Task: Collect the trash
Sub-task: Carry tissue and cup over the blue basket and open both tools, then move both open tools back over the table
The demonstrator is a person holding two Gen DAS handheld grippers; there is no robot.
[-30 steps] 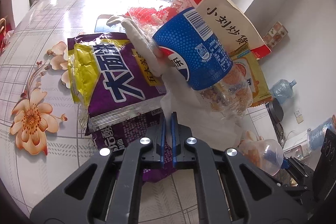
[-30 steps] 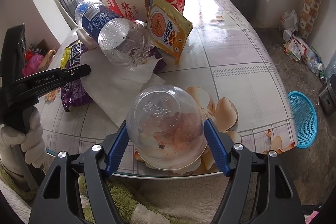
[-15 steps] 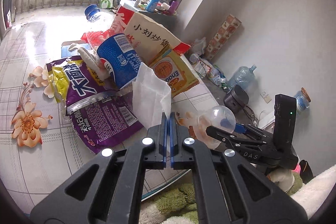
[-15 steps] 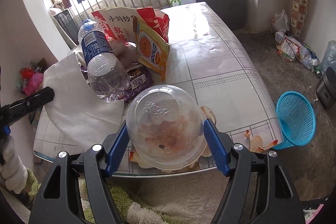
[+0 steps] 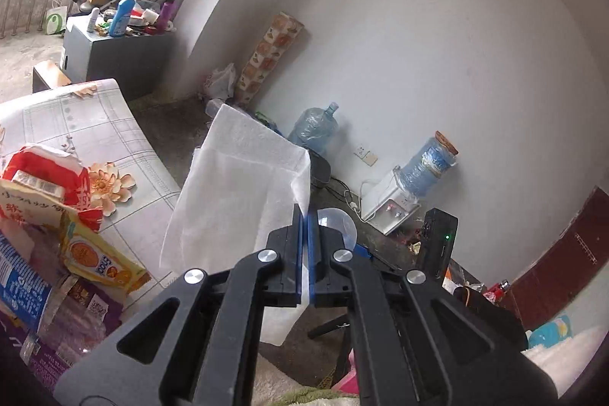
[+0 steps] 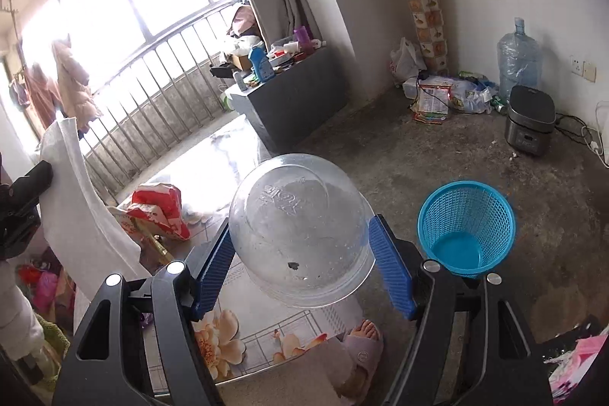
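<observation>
My left gripper (image 5: 304,215) is shut on a white paper napkin (image 5: 243,193), which hangs in the air off the table's edge; the same napkin (image 6: 80,200) shows at the left of the right wrist view. My right gripper (image 6: 304,242) is shut on a clear plastic bowl (image 6: 300,227), its blue pads pressing both sides. That bowl (image 5: 340,221) peeks out behind the left fingers. A blue mesh wastebasket (image 6: 466,227) stands on the floor just right of the bowl. Snack bags (image 5: 49,193) and a plastic bottle (image 5: 19,288) lie on the flowered table (image 5: 99,136).
A red snack bag (image 6: 160,208) lies on the table (image 6: 236,330). A person's slippered foot (image 6: 361,341) is under the table edge. A rice cooker (image 6: 531,124), water jugs (image 5: 314,130), a dispenser (image 5: 392,204) and floor litter (image 6: 445,94) line the wall.
Both grippers lifted and swung right, off the table toward the floor side. The napkin came up off the pile; the bowl rose with the right gripper, and the blue basket now sits close beside it.
</observation>
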